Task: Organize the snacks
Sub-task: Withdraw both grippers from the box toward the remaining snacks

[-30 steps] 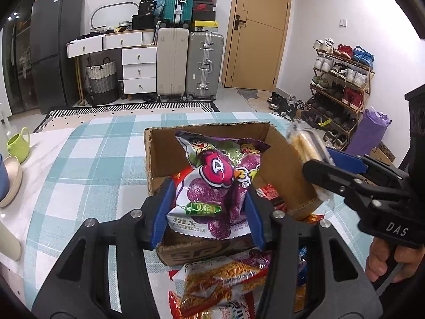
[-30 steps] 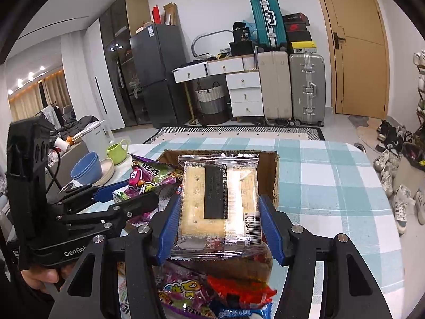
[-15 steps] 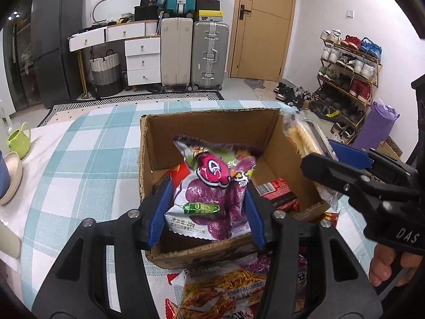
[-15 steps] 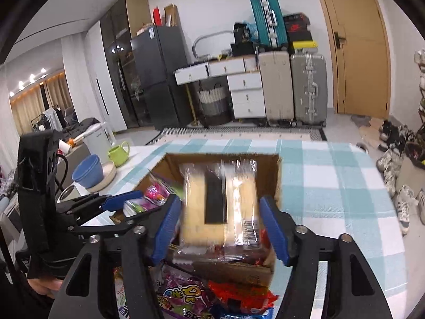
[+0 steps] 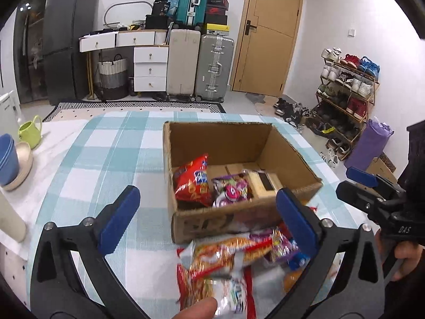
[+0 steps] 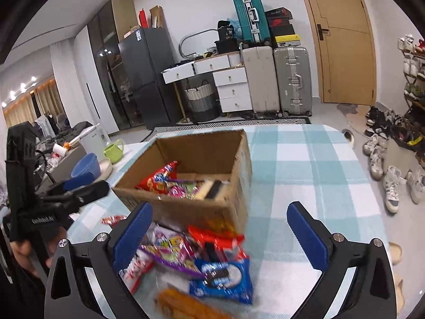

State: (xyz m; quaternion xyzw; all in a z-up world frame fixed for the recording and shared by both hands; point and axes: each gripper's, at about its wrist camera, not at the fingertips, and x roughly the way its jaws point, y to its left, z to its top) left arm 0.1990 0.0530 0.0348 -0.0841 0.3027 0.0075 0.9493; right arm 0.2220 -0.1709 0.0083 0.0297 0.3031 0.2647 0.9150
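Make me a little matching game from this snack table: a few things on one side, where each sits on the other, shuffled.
Things:
1. red chip bag
2. blue Oreo pack
3. green mug
4. cracker pack

Places:
A. on the tablecloth in front of the cardboard box
B. inside the box, leaning on its left wall
C. inside the box, right side
D. beside the stacked bowls

Pairs: 1-B, 2-A, 3-D, 4-C

black grippers (image 5: 207, 212), blue finger pads (image 6: 308, 236)

Checked tablecloth table (image 5: 106, 154), cardboard box (image 5: 239, 220), loose snack pkts (image 6: 202, 255), bowls (image 5: 10, 159), mug (image 5: 29, 130)
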